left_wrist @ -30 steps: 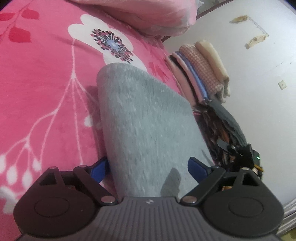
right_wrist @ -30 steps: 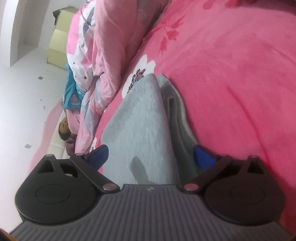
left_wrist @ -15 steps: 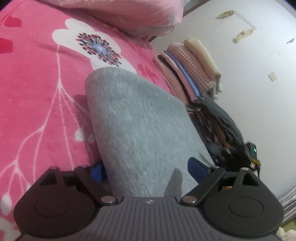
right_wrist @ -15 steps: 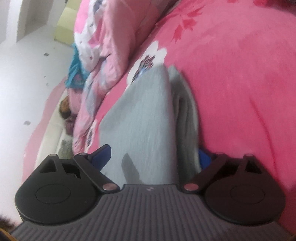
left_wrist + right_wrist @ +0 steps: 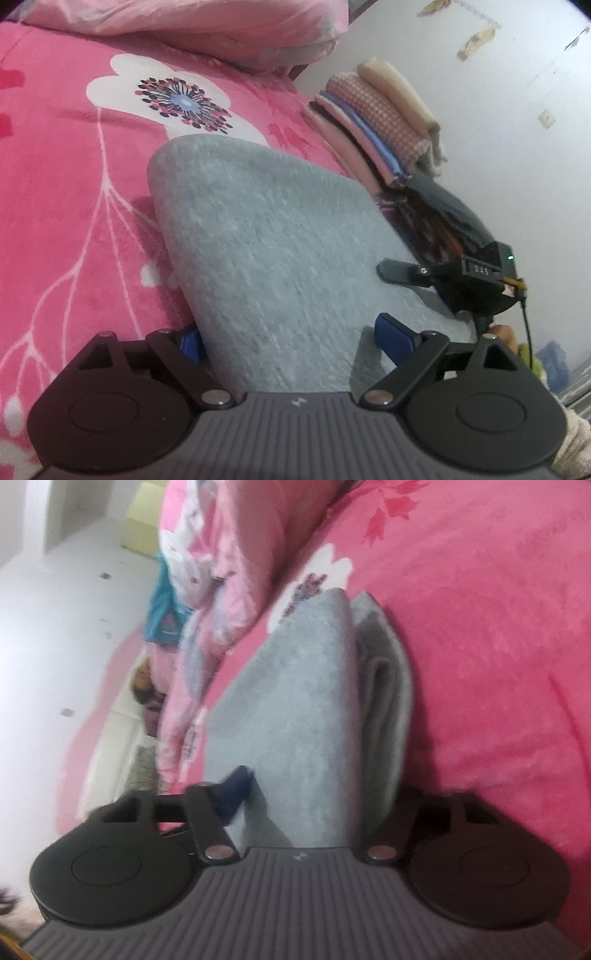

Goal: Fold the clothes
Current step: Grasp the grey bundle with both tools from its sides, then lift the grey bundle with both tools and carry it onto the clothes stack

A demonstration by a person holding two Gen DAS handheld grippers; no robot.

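A: Where is the folded grey garment (image 5: 266, 243)?

B: Flat on the bed, on the pink flowered blanket (image 5: 62, 177); its rounded fold edge points toward the pink pillow (image 5: 207, 26), and its near end runs in between the fingers of both tools.

A: And the left gripper (image 5: 286, 338)?

B: Spread wide; the left blue pad (image 5: 190, 343) sits at the cloth's edge, the right one over the cloth, neither pinching it.

A: The right gripper (image 5: 314, 794)?

B: Its fingers have just been closing with the garment between them; that view is blurred, so whether the pads already press the cloth I cannot tell; in the left view its dark finger lies on the garment's far side.

A: Anything else nearby?

B: A stack of folded clothes (image 5: 373, 118) stands beyond the garment by the white wall (image 5: 498, 122).
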